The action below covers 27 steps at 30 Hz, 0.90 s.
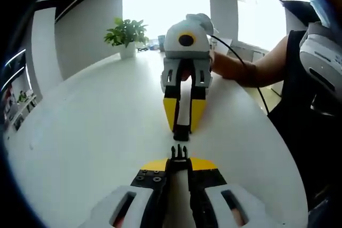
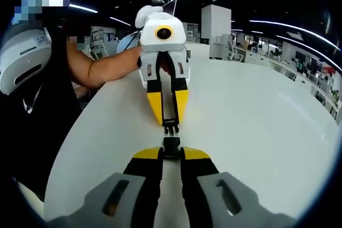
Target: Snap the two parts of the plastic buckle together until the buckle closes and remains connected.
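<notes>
A: Over the white table (image 1: 80, 132), from the left gripper view first: the left gripper (image 1: 179, 164) comes up from the bottom edge, yellow tips pinched tight on the pronged buckle half (image 1: 179, 153), prongs sticking out past the tips.

B: And facing it?

A: The right gripper (image 1: 182, 126) points straight back at it, clamped on the socket buckle half (image 1: 181, 132). Both halves sit just above the table, tip to tip, near each other but apart; a sliver of table shows between them.

B: Anything else around the table?

A: A potted plant (image 1: 126, 34) stands at the table's far edge, beyond the right gripper. A person's hand (image 1: 224, 67) holds that gripper from behind, a dark cable trailing off it.

B: Switch to the right gripper view.

A: Same meeting, mirrored. The right gripper (image 2: 171, 156) rises from the bottom, closed on the socket half (image 2: 171, 148). Opposite, the left gripper (image 2: 170, 121) grips the pronged half (image 2: 170, 128), prongs aimed at the socket. Both parts hover over the table (image 2: 256, 132), lined up, not joined. A person's forearm (image 2: 104, 70) reaches across the table's near edge behind the left gripper.
</notes>
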### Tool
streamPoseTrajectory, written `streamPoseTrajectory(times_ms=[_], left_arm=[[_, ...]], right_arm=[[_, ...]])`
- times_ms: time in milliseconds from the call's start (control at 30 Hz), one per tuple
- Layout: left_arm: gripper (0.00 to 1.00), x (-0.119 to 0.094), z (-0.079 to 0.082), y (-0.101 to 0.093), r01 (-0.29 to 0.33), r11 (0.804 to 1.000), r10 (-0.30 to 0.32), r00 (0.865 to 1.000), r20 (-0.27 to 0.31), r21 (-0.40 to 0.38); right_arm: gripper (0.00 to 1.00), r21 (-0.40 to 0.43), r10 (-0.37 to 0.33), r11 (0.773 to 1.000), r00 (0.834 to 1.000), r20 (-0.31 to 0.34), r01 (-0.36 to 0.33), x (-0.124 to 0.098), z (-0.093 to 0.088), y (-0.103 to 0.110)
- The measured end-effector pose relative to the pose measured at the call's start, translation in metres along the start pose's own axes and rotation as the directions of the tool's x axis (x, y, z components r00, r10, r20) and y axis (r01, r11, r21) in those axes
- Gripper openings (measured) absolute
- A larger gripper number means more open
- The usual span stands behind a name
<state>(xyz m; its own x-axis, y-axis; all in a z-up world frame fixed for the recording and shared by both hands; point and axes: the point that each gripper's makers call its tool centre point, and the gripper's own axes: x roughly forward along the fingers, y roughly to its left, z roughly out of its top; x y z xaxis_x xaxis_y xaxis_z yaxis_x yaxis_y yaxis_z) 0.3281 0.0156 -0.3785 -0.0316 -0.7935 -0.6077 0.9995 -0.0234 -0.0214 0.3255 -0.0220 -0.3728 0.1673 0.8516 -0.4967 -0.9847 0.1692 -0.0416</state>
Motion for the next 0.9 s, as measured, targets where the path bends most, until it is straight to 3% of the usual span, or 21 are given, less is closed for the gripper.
streamPoseTrajectory(times_ms=[900], left_arm=[[0.11,0.0055,0.0040,0.0005,0.013,1.000,-0.013,1.000,0.012,0.002]], right_arm=[[0.13,-0.004,0.001,1.000,1.000,0.002,-0.001,-0.0010,-0.0007,0.0003]])
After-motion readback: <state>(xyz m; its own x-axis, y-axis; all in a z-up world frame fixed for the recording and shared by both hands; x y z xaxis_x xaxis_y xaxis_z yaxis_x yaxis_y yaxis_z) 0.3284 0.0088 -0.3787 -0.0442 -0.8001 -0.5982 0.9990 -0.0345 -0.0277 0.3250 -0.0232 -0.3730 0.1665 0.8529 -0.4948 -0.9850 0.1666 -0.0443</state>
